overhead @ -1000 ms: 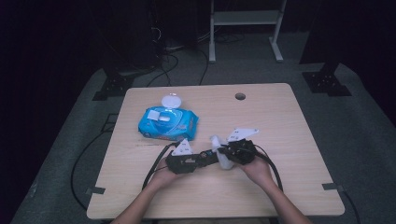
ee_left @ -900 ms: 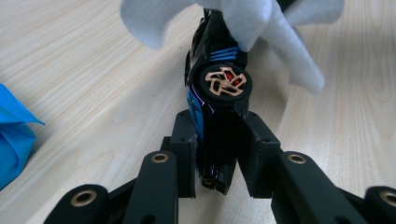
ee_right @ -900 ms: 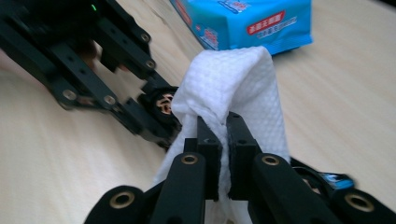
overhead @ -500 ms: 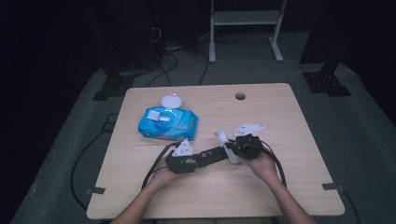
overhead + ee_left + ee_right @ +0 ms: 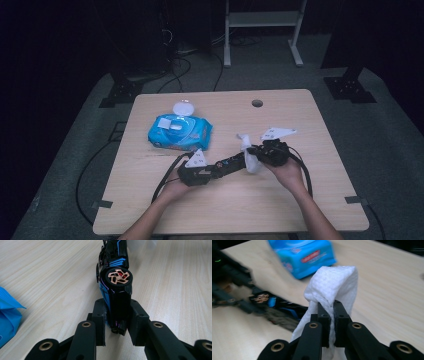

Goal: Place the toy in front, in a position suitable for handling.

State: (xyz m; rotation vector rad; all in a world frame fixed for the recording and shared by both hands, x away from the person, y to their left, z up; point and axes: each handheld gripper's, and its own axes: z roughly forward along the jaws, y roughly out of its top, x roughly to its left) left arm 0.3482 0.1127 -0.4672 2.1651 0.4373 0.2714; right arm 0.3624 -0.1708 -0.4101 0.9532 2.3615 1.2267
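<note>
Lying beside the toy car [image 5: 231,163]: wipes pack [image 5: 180,133].

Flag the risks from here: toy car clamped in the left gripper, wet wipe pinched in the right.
1. The left gripper holds the toy car by one narrow end, with most of its body sticking out beyond the pads; wiping pressure could lever it loose.
2. The right gripper pinches only a fold of the wipe; it may slip out while rubbing.
3. The wipe pack lies with its lid open, so the wipes may dry out.

The red label on the blue wipes pack [image 5: 302,258] is too blurred to read.
</note>
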